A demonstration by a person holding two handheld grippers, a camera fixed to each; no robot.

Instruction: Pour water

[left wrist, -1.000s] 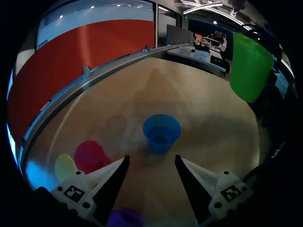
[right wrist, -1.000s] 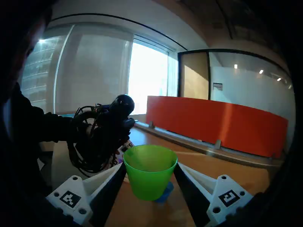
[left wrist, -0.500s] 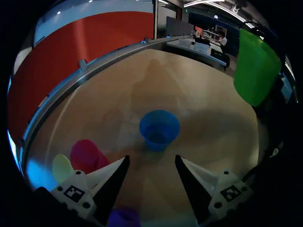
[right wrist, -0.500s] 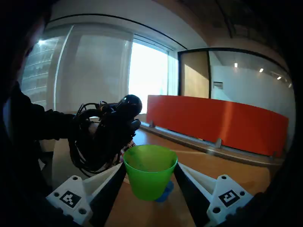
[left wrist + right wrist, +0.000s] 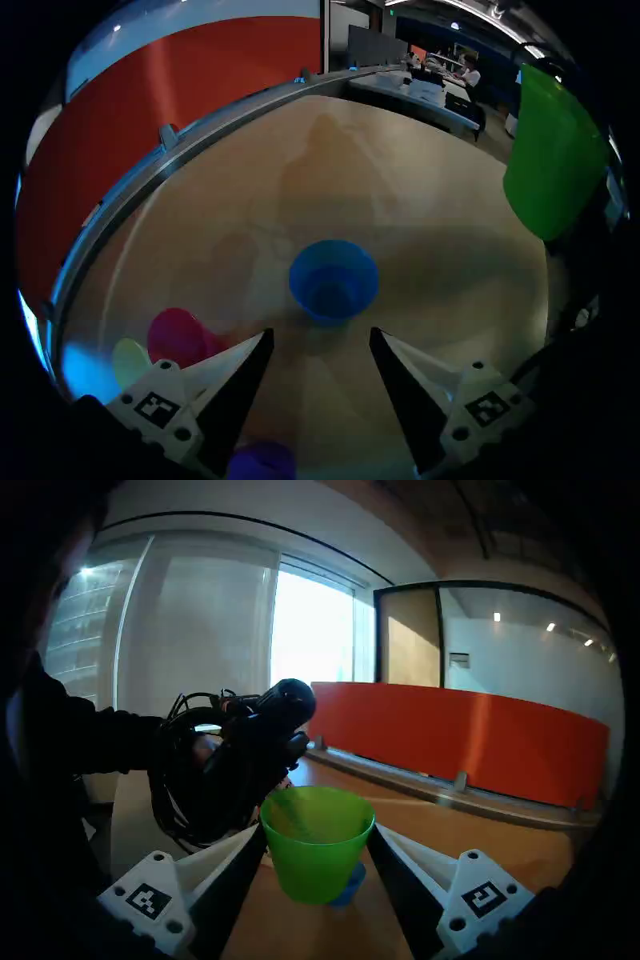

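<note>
A pale wooden table (image 5: 416, 216) spreads wide under both tools. A metal rail (image 5: 172, 160) edges it on the far left, with a long orange partition (image 5: 160, 88) behind. The right gripper view sets the same partition beneath glass walls and a bright window (image 5: 314, 652). Desks in a dim office (image 5: 436, 76) lie at the far end. The blue cup (image 5: 334, 282) stands upright near the middle of the table, just beyond the left gripper (image 5: 321, 333), whose fingers are spread apart with nothing between them. At the near left a pink cup (image 5: 178, 336) and a yellow cup (image 5: 128, 362) stand side by side, and a purple cup (image 5: 262, 462) sits at the very near edge, below the gripper. The right gripper (image 5: 318, 832) is clamped on the green cup (image 5: 318, 856), both fingers pressing its sides, and holds it in the air to the right of the blue cup. Beyond it, a dark-sleeved arm (image 5: 88, 740) and a tangle of black cables (image 5: 172, 800) block the view to the left.
</note>
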